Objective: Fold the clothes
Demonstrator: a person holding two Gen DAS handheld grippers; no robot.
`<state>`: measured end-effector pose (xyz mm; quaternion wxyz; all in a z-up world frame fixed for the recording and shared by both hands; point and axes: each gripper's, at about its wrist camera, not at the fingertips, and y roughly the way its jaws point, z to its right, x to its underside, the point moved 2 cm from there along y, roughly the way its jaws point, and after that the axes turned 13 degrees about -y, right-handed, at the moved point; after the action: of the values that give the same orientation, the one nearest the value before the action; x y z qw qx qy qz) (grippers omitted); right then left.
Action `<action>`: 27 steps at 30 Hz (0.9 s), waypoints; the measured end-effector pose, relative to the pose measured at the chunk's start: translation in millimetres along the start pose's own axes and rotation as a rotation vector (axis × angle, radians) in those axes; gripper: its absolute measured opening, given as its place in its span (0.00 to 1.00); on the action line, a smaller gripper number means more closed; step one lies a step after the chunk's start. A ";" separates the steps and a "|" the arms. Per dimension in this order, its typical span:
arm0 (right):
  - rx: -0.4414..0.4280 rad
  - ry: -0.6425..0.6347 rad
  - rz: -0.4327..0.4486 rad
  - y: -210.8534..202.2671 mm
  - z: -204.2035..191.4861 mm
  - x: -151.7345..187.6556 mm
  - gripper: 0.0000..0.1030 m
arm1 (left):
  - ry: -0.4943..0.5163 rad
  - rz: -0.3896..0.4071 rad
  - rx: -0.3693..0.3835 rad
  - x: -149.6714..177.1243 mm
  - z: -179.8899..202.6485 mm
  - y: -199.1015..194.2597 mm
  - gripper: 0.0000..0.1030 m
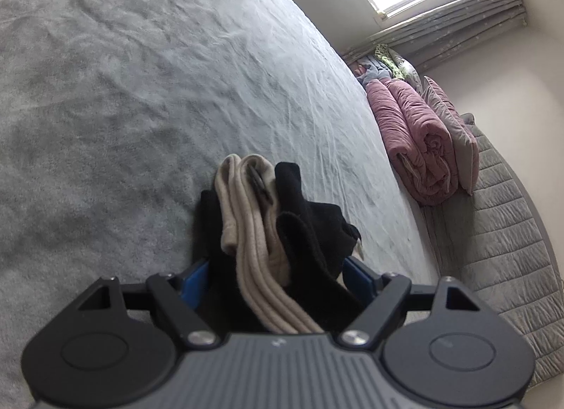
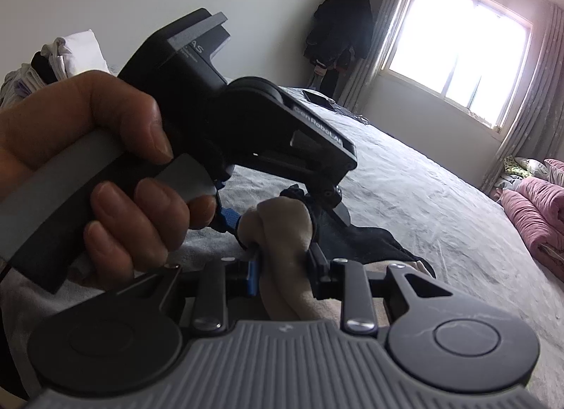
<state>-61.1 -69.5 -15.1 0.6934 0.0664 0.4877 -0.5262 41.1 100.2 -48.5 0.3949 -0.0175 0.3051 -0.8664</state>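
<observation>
Left wrist: bundled garment [image 1: 278, 229] runs lengthwise away between the wide-spread left tool [image 1: 278, 268].

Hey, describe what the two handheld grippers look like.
Both are black, with round side discs, silver screws, a ribbed grey top plate and blue finger pads. The left gripper has a grey-and-black handle and white "GenRobot.AI" lettering. The right gripper matches.

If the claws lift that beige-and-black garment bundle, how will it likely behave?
Likely floppy: the bundle drapes in soft folds between the left claw fingers. Probably light, since the right claw pinches only a beige fold. Loose black ends may trail on the bed.
</observation>
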 end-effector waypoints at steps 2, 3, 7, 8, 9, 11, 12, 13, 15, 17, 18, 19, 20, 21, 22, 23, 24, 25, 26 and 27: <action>0.004 -0.006 0.001 -0.5 -1.3 0.6 0.28 | 0.004 -0.001 -0.008 -1.4 -1.6 4.8 0.78; 0.005 -0.007 0.001 -1.0 -2.0 0.5 0.28 | 0.009 0.001 -0.010 -1.8 -1.5 6.3 0.78; 0.008 -0.023 -0.001 -1.8 -5.6 -0.7 0.28 | 0.058 0.008 -0.040 -2.6 2.0 11.0 0.76; 0.007 -0.028 -0.003 -1.9 -6.6 -1.1 0.28 | 0.069 0.012 -0.048 -2.9 3.0 11.4 0.74; 0.007 -0.033 -0.004 -2.0 -6.8 -1.1 0.28 | 0.078 0.016 -0.058 -2.9 3.3 11.0 0.72; 0.006 -0.041 -0.005 -1.6 -7.6 -0.3 0.28 | 0.087 0.024 -0.073 -4.9 2.5 9.8 0.67; 0.005 -0.042 -0.005 -1.5 -8.0 0.1 0.28 | 0.091 0.028 -0.079 -5.3 1.8 9.3 0.66; 0.005 -0.042 -0.005 -1.6 -8.4 0.2 0.28 | 0.097 0.031 -0.085 -5.6 1.5 8.8 0.64; 0.002 -0.041 -0.007 3.4 -1.3 -2.2 0.28 | 0.115 0.037 -0.096 -5.6 1.2 7.9 0.58; 0.001 -0.041 -0.009 5.1 -0.7 -2.0 0.28 | 0.136 0.041 -0.105 -4.8 2.6 8.0 0.55; 0.002 -0.040 -0.009 5.2 -1.0 -2.2 0.28 | 0.139 0.041 -0.107 -4.9 2.8 8.1 0.55; 0.003 -0.039 -0.009 5.3 -1.2 -2.3 0.28 | 0.143 0.040 -0.109 -5.1 2.9 8.2 0.55; 0.003 -0.038 -0.009 5.3 -1.2 -2.4 0.28 | 0.147 0.040 -0.111 -5.2 3.1 8.3 0.55; 0.003 -0.037 -0.009 5.2 -1.1 -2.5 0.28 | 0.151 0.039 -0.113 -5.3 3.2 8.4 0.55; 0.002 -0.037 -0.009 5.1 -1.0 -2.5 0.28 | 0.155 0.039 -0.114 -5.4 3.4 8.5 0.54; 0.002 -0.037 -0.010 4.9 -0.9 -2.6 0.28 | 0.161 0.039 -0.117 -5.3 3.9 8.5 0.54; 0.002 -0.037 -0.010 4.8 -0.6 -2.8 0.28 | 0.167 0.040 -0.119 -5.2 4.4 8.6 0.53; 0.002 -0.036 -0.010 4.6 -0.3 -3.1 0.28 | 0.173 0.041 -0.121 -5.1 5.0 8.7 0.53; 0.002 -0.035 -0.010 4.6 -0.1 -3.2 0.28 | 0.179 0.042 -0.125 -5.0 5.6 8.6 0.52; 0.002 -0.034 -0.010 4.6 -0.1 -3.3 0.28 | 0.185 0.043 -0.128 -4.9 6.2 8.5 0.52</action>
<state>-57.4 -65.2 -14.6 0.6991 0.0556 0.4756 -0.5310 51.8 96.2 -47.0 0.3816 0.0440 0.3955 -0.8343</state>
